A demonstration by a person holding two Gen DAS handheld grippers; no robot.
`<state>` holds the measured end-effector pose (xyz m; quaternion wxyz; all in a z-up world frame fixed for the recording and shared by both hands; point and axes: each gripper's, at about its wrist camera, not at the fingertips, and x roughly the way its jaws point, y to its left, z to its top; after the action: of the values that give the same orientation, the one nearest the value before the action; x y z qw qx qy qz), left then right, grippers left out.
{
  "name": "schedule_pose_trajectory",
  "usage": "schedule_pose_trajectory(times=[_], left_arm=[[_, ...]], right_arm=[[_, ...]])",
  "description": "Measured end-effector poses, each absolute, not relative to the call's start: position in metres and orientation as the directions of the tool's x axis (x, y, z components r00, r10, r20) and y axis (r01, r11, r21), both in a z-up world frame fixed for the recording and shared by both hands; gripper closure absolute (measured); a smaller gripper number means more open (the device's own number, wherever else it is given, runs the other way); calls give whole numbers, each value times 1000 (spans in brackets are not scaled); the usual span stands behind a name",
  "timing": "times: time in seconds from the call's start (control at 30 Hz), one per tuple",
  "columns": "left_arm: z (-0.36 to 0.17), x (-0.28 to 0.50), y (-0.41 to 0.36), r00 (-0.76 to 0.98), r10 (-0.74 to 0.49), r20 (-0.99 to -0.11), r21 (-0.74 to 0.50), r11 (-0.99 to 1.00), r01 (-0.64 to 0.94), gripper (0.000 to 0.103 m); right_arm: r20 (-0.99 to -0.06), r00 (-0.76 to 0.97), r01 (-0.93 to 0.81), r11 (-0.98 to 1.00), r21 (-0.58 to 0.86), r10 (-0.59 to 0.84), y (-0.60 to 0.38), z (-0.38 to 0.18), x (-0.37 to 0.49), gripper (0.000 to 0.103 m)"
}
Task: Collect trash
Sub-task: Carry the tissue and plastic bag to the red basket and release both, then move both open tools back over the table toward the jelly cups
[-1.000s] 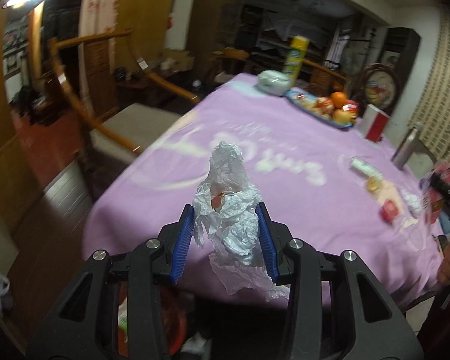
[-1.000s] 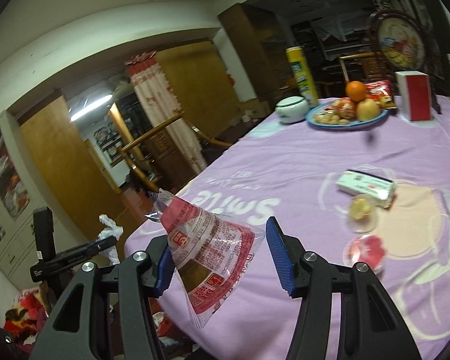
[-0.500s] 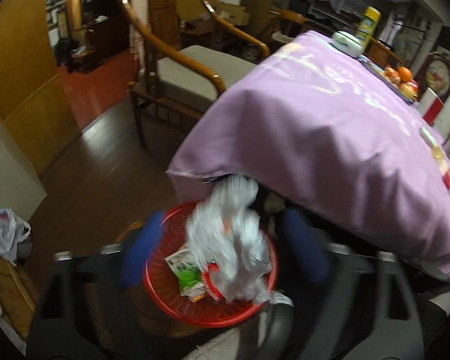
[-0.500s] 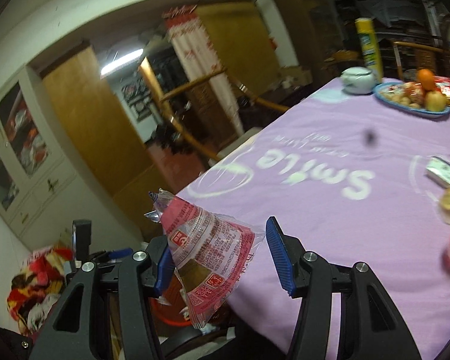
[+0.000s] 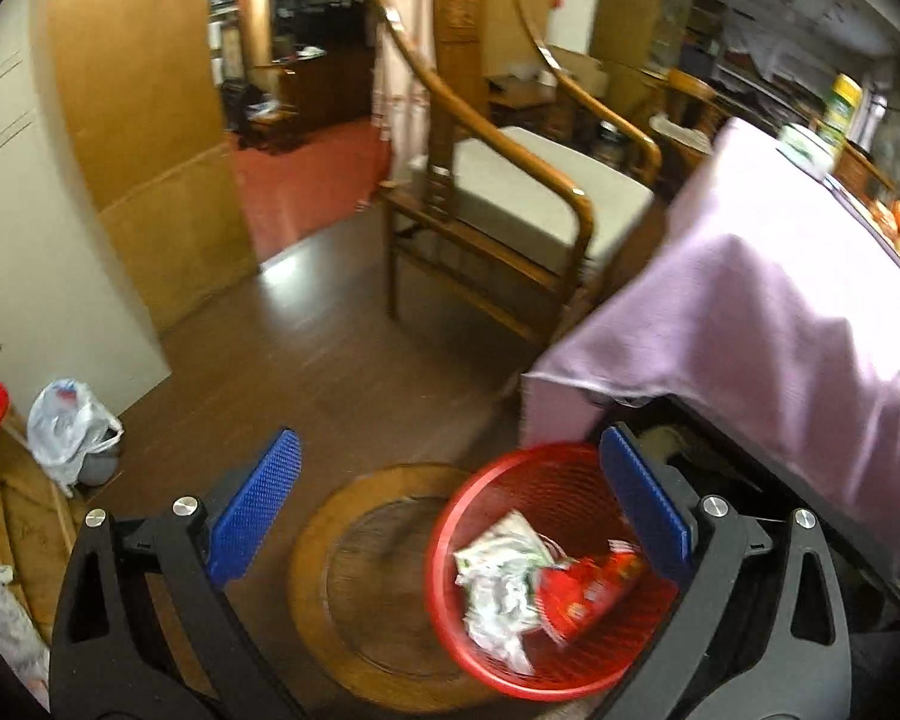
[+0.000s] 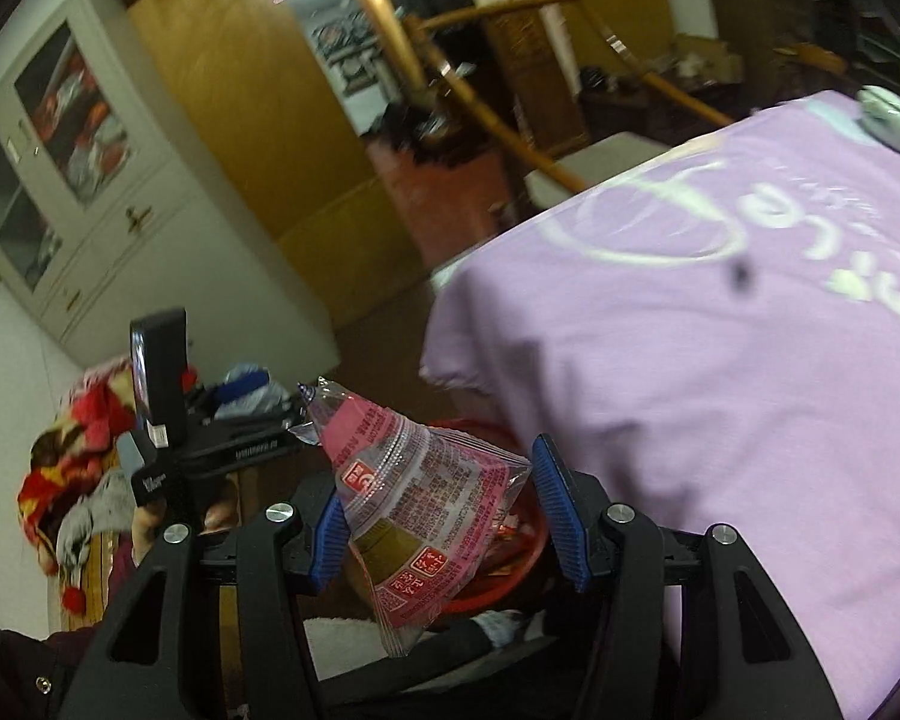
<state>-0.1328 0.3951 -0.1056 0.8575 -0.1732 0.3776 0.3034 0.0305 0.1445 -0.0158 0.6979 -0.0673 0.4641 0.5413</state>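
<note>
A red mesh trash basket [image 5: 498,480] stands on the floor by the table corner. Crumpled white plastic [image 5: 498,600], a green-white packet and a red wrapper [image 5: 588,588] lie in it. My left gripper [image 5: 450,516] is open and empty above the basket's left rim. My right gripper [image 6: 444,516] is shut on a pink and clear snack wrapper [image 6: 420,492], held above the basket [image 6: 528,558], whose rim shows behind the wrapper.
The purple-clothed table [image 5: 780,300] overhangs the basket on the right. A wooden armchair [image 5: 510,180] stands behind it. A round wooden stool top [image 5: 360,576] lies left of the basket. A white plastic bag [image 5: 66,420] sits by the wall.
My left gripper has opened and dropped the white plastic into the basket. My right gripper has carried the pink wrapper off the table edge to above the basket.
</note>
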Motion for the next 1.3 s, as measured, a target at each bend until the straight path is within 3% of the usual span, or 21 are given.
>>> schedule_pose_trajectory(times=[0.1,0.2,0.33,0.8,1.3], left_arm=[[-112,-143,407,519,400,-755,-78,731,-678,7],[-117,-148,415,519,392,-760,-102,716,-690,7],[-125,-155,424,519,380,-766,-134,695,-706,7],[-115,-141,410,539,370,-756,-127,726,-676,7],[-55,-105,319,651,372,-662,-34,853,-521,7]], right_arm=[[-737,-56,-832,376,407,674,169,-24,23,44],[-752,-81,-847,353,398,654,194,-30,15,28],[-770,-92,-848,356,393,631,214,-42,13,21],[-755,-71,-819,394,417,651,191,-38,29,19],[-649,134,-752,503,426,749,77,4,55,17]])
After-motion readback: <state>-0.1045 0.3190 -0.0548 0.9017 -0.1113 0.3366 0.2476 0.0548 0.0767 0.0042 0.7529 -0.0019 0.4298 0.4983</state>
